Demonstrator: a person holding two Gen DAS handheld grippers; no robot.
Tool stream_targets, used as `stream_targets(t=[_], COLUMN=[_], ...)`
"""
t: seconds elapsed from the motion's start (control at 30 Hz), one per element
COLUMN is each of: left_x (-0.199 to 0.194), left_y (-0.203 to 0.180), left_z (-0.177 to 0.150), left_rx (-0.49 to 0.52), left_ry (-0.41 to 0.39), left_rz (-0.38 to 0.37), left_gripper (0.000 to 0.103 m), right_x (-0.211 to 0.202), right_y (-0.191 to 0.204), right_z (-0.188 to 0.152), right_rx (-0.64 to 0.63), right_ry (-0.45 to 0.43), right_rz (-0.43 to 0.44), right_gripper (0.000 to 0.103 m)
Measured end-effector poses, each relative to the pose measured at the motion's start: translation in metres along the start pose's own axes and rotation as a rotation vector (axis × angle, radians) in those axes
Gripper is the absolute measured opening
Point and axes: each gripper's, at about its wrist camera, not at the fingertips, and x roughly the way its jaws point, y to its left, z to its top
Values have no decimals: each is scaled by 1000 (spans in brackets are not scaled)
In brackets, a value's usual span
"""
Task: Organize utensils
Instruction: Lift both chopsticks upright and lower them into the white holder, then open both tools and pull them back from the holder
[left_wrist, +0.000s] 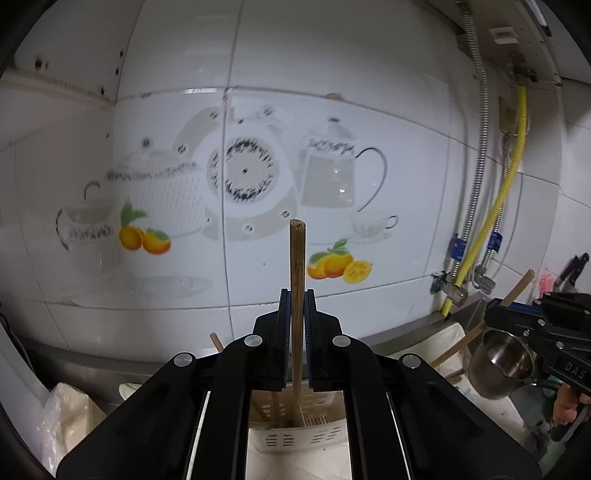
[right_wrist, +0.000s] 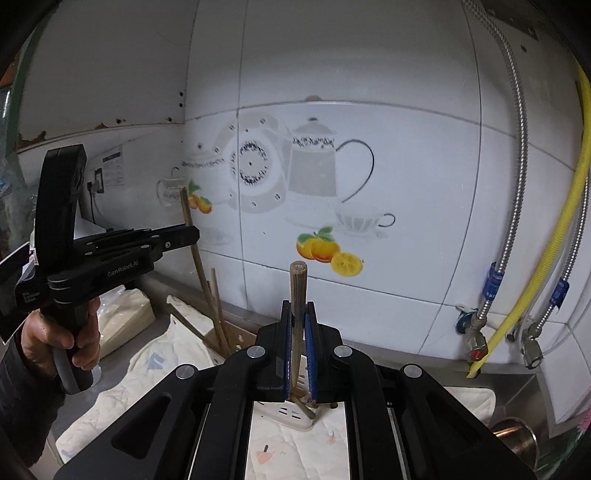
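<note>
While my left gripper (left_wrist: 296, 295) and right gripper (right_wrist: 298, 306) each pinch an upright chopstick (left_wrist: 297, 266) in their jaws above the slotted holder (left_wrist: 295, 424), I lower each vertically before releasing.

Lower end of the chopstick (left_wrist: 297, 295) hidden behind the left gripper (left_wrist: 297, 306) above the holder (left_wrist: 295, 424). Holder's sides hidden by the same gripper. Steel cup (right_wrist: 515, 439) cut off by the right wrist view's edge.
</note>
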Motion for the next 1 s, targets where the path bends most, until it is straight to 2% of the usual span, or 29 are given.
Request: stream_targets(t=[0.47, 1.0], left_x=[33, 43], left_y=[8, 5], left_z=[-35, -55], left_rx=[-3, 16], left_ry=[99, 166], left_rz=[5, 9], left_gripper=[6, 7], right_x=[43, 70], right_y=[3, 8], right_z=[-23, -44], right_rx=[-4, 6], right_ry=[92, 164], right_rz=[5, 17], right_gripper=[7, 7])
